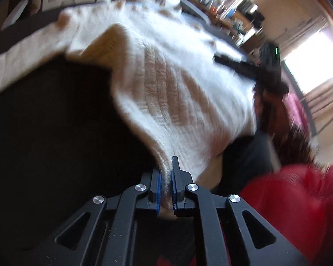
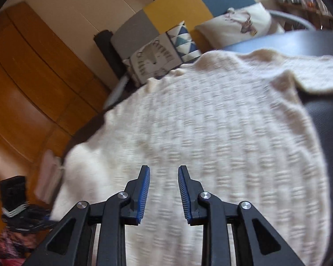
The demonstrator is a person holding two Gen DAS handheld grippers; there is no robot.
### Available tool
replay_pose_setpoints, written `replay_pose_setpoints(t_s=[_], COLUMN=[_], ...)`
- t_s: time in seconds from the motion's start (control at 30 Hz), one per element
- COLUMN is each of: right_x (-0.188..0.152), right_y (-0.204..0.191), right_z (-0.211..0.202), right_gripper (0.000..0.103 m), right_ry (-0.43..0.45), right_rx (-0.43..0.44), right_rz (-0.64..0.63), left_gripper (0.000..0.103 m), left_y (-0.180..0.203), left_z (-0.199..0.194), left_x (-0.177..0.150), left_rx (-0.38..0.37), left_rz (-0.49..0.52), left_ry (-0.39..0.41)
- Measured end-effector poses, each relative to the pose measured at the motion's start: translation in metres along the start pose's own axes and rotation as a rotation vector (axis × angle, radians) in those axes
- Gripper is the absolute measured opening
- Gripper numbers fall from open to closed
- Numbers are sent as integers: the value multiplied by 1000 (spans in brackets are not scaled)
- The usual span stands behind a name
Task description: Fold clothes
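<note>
A cream cable-knit sweater (image 1: 166, 84) lies spread over a dark table (image 1: 55, 122). My left gripper (image 1: 166, 168) is shut on a corner of its hem, and the knit rises in a ridge from the blue pads. In the right wrist view the same sweater (image 2: 211, 122) fills the middle, one sleeve (image 2: 317, 73) reaching to the far right. My right gripper (image 2: 163, 173) hovers over the knit, open, with nothing between its blue pads. That right gripper (image 1: 230, 63) also shows in the left wrist view, over the sweater's far side.
A person's red sleeve (image 1: 299, 199) is at the lower right of the left wrist view. Patterned cushions (image 2: 155, 59) and a colour-block sofa (image 2: 177, 11) stand beyond the table. A wooden floor (image 2: 28, 88) lies to the left, with dark items (image 2: 17, 204) on it.
</note>
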State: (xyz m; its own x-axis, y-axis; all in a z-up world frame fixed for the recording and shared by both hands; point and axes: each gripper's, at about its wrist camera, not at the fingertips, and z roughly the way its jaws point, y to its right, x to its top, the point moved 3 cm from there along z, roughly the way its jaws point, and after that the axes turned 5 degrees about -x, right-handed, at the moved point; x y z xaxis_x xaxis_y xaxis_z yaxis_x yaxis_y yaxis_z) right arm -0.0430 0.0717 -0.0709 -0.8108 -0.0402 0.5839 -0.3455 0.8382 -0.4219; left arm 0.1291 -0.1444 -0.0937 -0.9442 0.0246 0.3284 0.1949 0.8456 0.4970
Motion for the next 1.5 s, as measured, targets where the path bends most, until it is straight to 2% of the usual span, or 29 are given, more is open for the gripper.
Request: replay_pose_setpoints(t_s=[0.13, 0.23, 0.37, 0.43, 0.5, 0.6, 0.7, 0.77, 0.83, 0.9, 0.97, 1.03, 1.1, 1.17, 1.37, 1.5], right_x=[-5, -8, -10, -8, -5, 4, 10, 11, 9, 4, -1, -4, -8, -12, 4, 40], right_y=[12, 20, 23, 24, 24, 21, 18, 19, 24, 30, 32, 31, 28, 26, 14, 22], right_z=[4, 14, 14, 13, 11, 3, -2, -1, 5, 16, 20, 20, 17, 14, 19, 9], right_gripper=[26, 26, 26, 26, 26, 26, 26, 26, 26, 27, 28, 29, 29, 29, 30, 30], right_ry=[-31, -52, -49, -56, -56, -27, -21, -29, -47, -81, -49, -16, 13, 41, -68, 36], right_rx=[-93, -129, -114, -111, -116, -135, -173, -202, -220, -223, -212, -214, -226, -239, -298, -283], right_rz=[-28, -26, -34, -31, -13, -4, -33, -51, -52, -24, -24, -33, -48, -64, -182, -93], left_gripper=[8, 8, 8, 9, 9, 9, 9, 9, 9, 9, 10, 22, 26, 26, 27, 27], left_y=[-31, -33, -27, -26, -25, -22, -20, -32, -50, -67, -85, -100, -104, -104, -96, -108], left_z=[13, 16, -18, -35, -47, -54, -47, -48, -54, -65, -76, -81, -79, -71, -32, 11], left_x=[-38, -52, -45, -30, -16, -11, -19, -28, -36, -33, -25, -15, 5, 38, 144, 213], left_rx=[14, 9, -97, -96, -100, -125, -121, -116, -108, -59, 25, 86, 162, 230, 440, 566], left_rz=[-134, -148, -114, -66, -8, 102, 180, 172, 97, 9, -90, -185, -216, -206, -96, -54], left_ry=[-86, -102, 30, 89, 108, 64, -51, -84, -47, 48, 185, 309, 402, 466, 507, 481])
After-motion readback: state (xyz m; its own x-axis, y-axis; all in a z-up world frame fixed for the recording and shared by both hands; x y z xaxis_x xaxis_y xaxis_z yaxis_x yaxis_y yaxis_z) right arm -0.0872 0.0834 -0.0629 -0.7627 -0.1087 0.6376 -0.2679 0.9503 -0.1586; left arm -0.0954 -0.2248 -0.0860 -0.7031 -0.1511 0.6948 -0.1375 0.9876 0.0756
